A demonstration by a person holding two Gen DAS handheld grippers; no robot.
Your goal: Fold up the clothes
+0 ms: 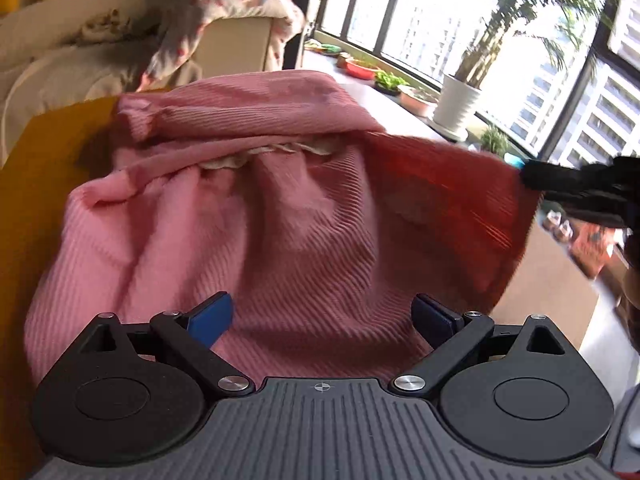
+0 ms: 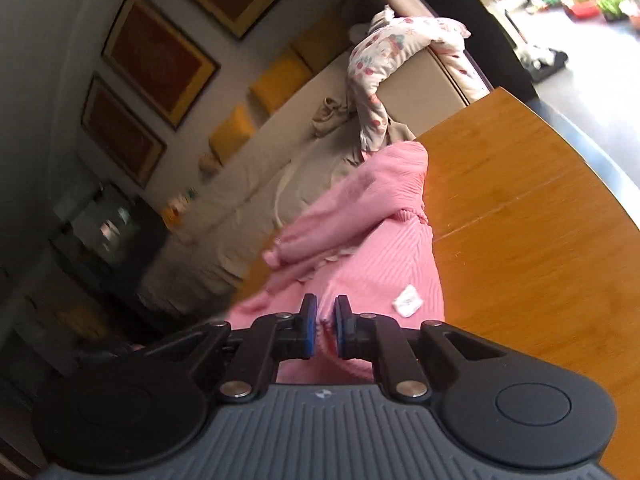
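Pinched by the right gripper (image 2: 325, 330), the pink ribbed garment (image 1: 248, 216) hangs over the wooden tabletop (image 2: 520, 220); left gripper (image 1: 322, 316) gapes wide, so it should take the opposite edge evenly.

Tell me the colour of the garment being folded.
Pink, with a ribbed knit texture; the left wrist view shows it best.

The left gripper (image 1: 322, 316) hangs over the pink ribbed garment (image 1: 240, 216) with its blue-padded fingers (image 1: 214, 316) spread wide, nothing between them. Off to the right, the right gripper (image 1: 528, 180) pinches the cloth's edge and lifts it. Potted plants (image 1: 456, 100) line the sunny windowsill (image 1: 400, 100) behind.
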